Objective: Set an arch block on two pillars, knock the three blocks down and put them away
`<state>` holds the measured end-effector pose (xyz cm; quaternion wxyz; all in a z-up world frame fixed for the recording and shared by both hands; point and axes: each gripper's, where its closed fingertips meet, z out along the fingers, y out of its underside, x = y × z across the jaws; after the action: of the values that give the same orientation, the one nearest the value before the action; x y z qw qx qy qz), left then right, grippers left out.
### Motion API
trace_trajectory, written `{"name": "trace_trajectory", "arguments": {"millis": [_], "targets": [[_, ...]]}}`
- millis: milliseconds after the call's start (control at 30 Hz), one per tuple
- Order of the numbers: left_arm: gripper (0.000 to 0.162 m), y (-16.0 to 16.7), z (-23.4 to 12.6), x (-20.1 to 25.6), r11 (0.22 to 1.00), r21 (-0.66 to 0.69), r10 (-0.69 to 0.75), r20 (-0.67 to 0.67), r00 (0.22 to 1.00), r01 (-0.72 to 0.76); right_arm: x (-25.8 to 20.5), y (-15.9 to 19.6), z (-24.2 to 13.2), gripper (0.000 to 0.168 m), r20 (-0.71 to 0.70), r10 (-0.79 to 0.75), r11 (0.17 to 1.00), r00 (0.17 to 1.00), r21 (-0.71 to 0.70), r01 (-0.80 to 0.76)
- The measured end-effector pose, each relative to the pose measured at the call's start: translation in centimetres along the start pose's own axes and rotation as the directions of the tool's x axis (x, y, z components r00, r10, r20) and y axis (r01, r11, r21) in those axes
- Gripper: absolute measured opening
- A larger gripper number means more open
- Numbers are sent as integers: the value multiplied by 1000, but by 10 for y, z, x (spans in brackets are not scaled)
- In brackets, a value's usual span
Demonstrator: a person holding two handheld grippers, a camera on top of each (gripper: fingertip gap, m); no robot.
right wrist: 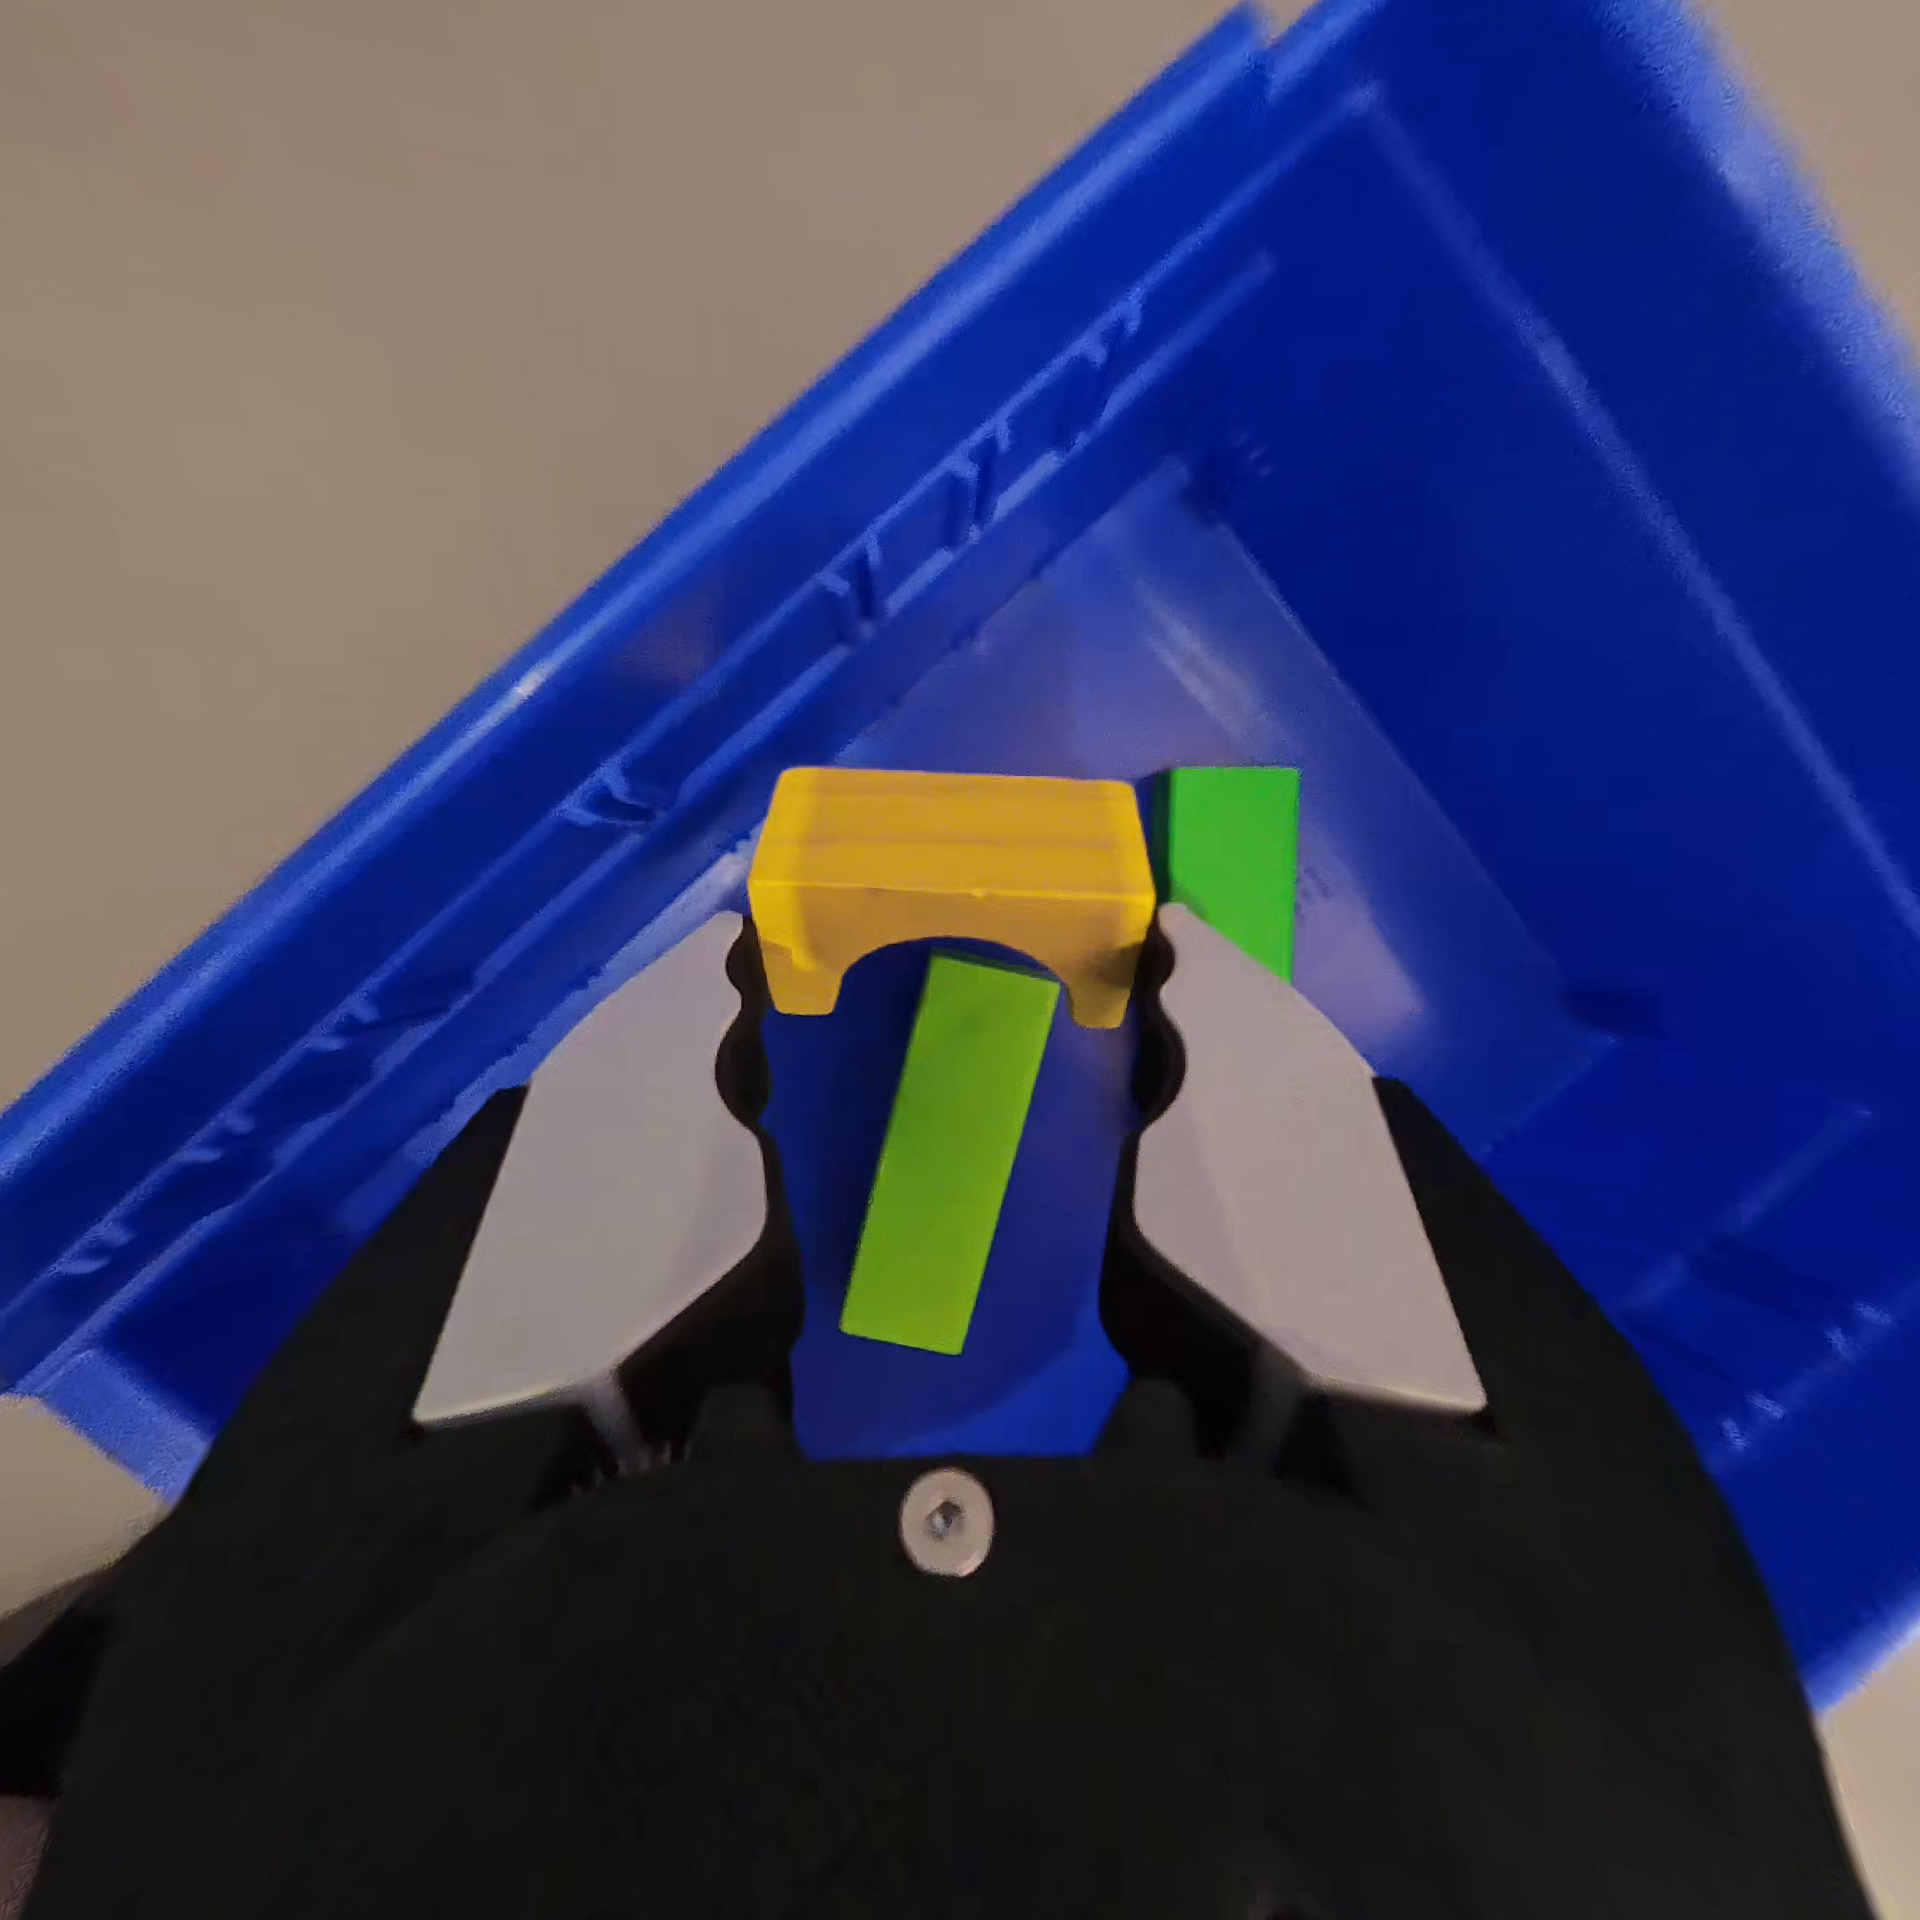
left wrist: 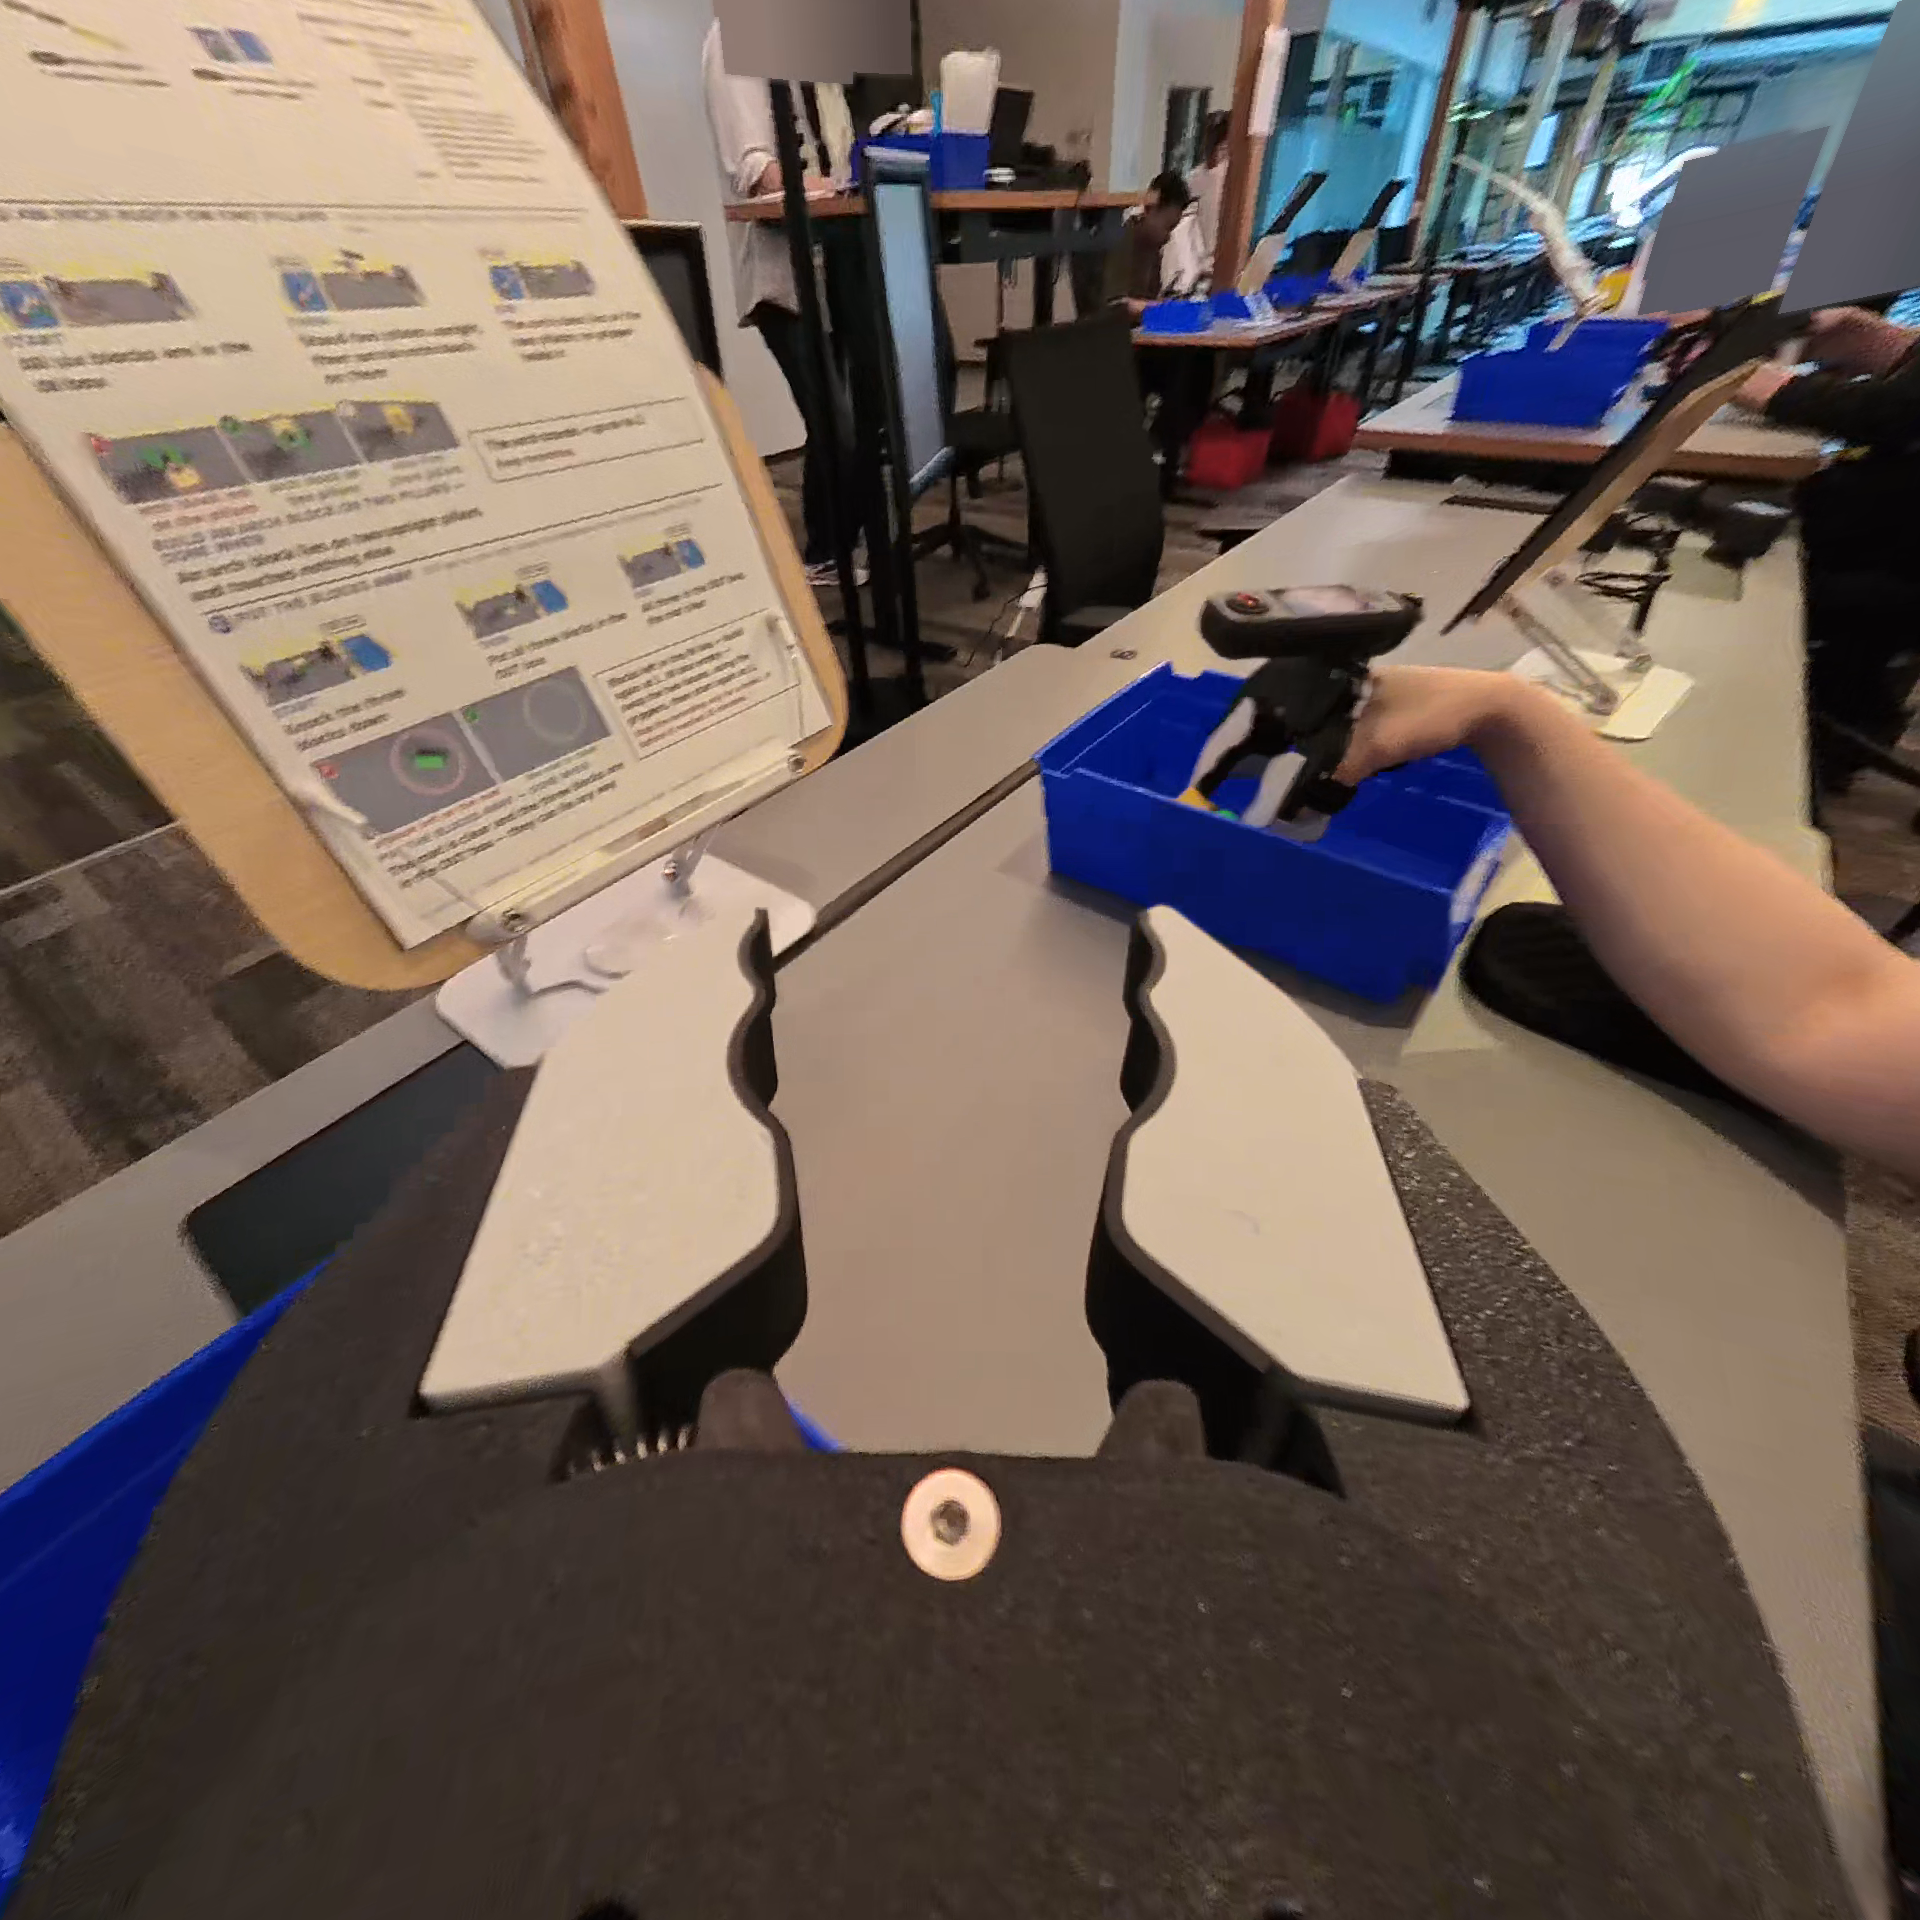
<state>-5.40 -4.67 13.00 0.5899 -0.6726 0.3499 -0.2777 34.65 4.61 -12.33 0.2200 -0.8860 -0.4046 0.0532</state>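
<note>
My right gripper [right wrist: 951, 920] hangs inside a blue bin [right wrist: 665, 727], its fingertips pressed against both ends of a yellow arch block [right wrist: 951, 862], which it holds legs-down. Two green pillar blocks lie on the bin floor: one [right wrist: 951, 1153] between my fingers under the arch, one [right wrist: 1236, 862] to the right behind my right finger. In the left wrist view my left gripper [left wrist: 951, 935] is open and empty above the grey table [left wrist: 935, 1143]. That view shows the right gripper [left wrist: 1262, 769] reaching down into the bin [left wrist: 1247, 894].
An instruction board [left wrist: 364, 468] on a white stand leans at the left of the table. A second blue bin's edge [left wrist: 104, 1538] shows at the lower left. A person's forearm [left wrist: 1662, 883] crosses from the right. Chairs, desks and people fill the room behind. Some 50 cm of space lies between my two pairs of fingers.
</note>
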Motion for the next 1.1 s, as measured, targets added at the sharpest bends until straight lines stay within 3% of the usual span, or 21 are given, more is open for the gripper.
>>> {"name": "trace_trajectory", "arguments": {"millis": [100,200,300,400,500,567,633,700,767,800,867,933,967,1100], "targets": [[61,2,-19,-41,1000,-8,10,187,982,-8,15,11,7,71,-101,-27,997,995,-78,19],[64,17,-57,-94,998,-46,-17,409,913,39,27,4,-21,71,-166,9,1000,986,14,-7],[71,65,-93,-138,960,-176,-89,547,833,218,60,1,-78,71,-339,162,977,927,189,-102],[63,113,-118,-168,883,-291,-114,627,771,367,89,44,-115,71,-444,386,922,808,220,-320],[62,141,-134,-192,843,-302,-111,712,694,445,83,97,-103,72,-358,508,855,783,95,-510],[64,168,-140,-192,754,-334,-164,738,655,565,72,119,-83,71,-268,541,827,797,-4,-563],[69,191,-150,-195,667,-375,-152,777,611,644,64,134,-68,59,-217,561,801,799,-100,-590],[64,214,-153,-192,583,-416,-162,782,601,698,52,136,-57,28,-150,577,784,803,-173,-596],[60,237,-155,-188,491,-447,-178,789,588,748,52,138,-57,10,-171,590,764,789,-195,-614],[50,248,-155,-186,443,-461,-186,792,581,769,48,136,-56,10,-153,602,757,784,-205,-621],[48,266,-152,-184,363,-463,-229,797,559,809,43,132,-55,9,-131,592,765,795,-218,-606],[29,276,-136,-171,291,-470,-356,755,551,833,38,127,-53,10,-122,572,776,811,-238,-584],[27,278,-129,-166,252,-473,-402,742,536,844,35,123,-52,10,-116,556,786,823,-250,-566],[33,277,-113,-158,251,-518,-378,725,576,817,21,96,-41,11,-91,487,824,869,-281,-492]]}}
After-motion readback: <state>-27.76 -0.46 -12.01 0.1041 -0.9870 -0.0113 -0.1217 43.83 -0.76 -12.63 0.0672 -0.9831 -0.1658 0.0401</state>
